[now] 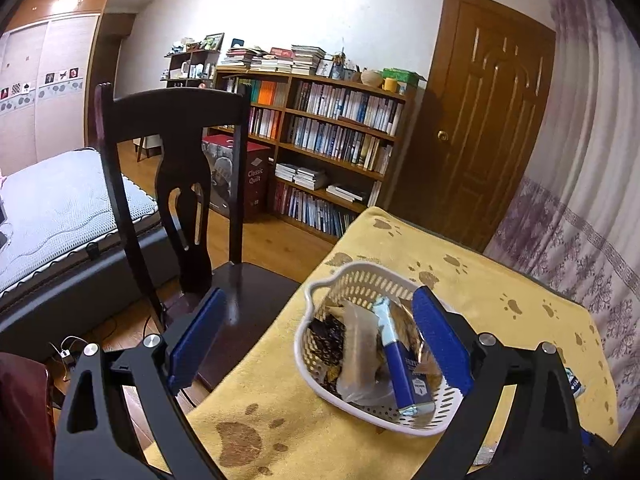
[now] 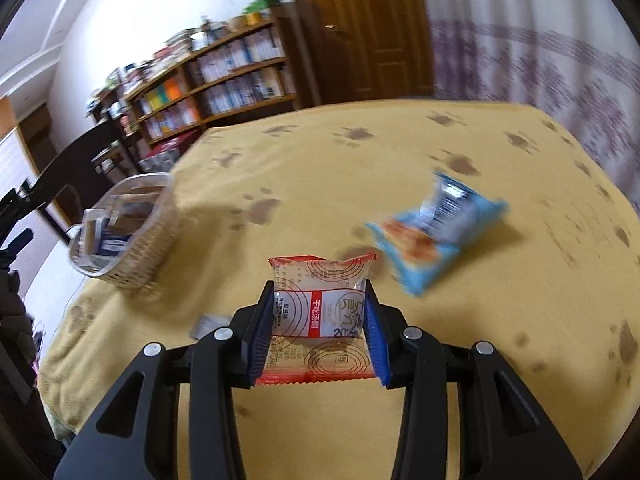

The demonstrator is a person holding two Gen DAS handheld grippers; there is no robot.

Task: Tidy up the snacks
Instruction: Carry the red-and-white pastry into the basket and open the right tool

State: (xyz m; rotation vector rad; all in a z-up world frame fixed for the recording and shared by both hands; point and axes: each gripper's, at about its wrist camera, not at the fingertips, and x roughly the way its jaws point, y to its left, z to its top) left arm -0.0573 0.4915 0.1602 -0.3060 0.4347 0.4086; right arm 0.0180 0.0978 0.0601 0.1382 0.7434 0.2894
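Your right gripper (image 2: 320,320) clamps a noodle packet (image 2: 320,304).
Your left gripper (image 1: 316,340) hovers wide open over the basket (image 1: 320,372).

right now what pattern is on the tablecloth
Yellow tablecloth with brown paw prints, clearest in the right wrist view.

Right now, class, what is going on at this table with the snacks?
A person is tidying snacks into a white basket on a table with a yellow paw-print cloth. The right gripper is shut on a red-edged snack packet, held above the cloth. The left gripper is open and empty, hovering over the basket, which already holds several packets, including a blue bar. A light blue snack bag lies on the cloth outside the basket.
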